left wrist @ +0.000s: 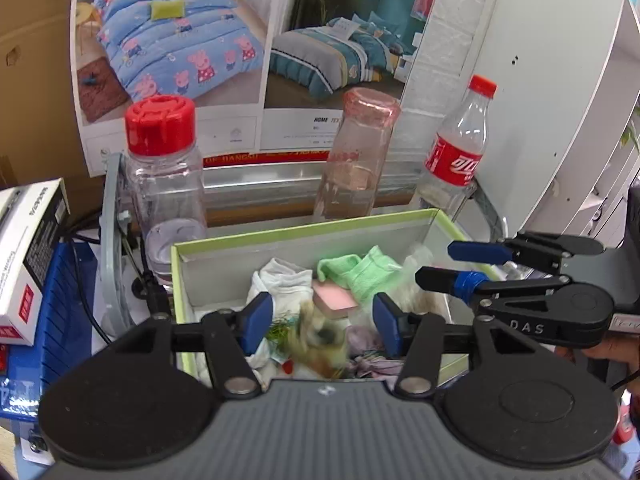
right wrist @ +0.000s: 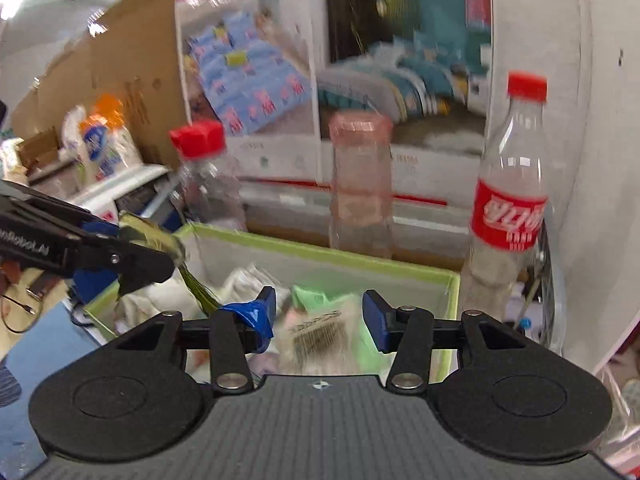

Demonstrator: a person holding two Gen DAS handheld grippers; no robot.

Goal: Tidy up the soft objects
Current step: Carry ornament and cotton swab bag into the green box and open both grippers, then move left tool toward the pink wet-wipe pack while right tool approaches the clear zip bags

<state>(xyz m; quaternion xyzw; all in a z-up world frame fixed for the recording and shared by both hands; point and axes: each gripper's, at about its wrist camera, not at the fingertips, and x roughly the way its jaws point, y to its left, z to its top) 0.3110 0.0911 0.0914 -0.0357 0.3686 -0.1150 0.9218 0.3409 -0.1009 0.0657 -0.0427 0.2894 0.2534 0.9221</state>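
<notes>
- Left tool (left wrist: 322,322) hangs part-open over the green-rimmed box (left wrist: 304,232); a blurred tan soft object (left wrist: 320,340) sits between its pads, contact unclear.
- Right tool (right wrist: 318,320) is narrowly open, gripping nothing, above the mint cloth (left wrist: 368,270).

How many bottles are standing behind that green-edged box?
3. The red-capped clear jar stands at the left, the pinkish bottle in the middle, and the red-labelled cola bottle at the right. Others may be hidden.

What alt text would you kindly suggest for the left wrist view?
The open left gripper hovers over a green-rimmed box of cloths, a blurred brownish item between its fingers. The open right gripper reaches in from the right; three bottles stand behind.
</notes>
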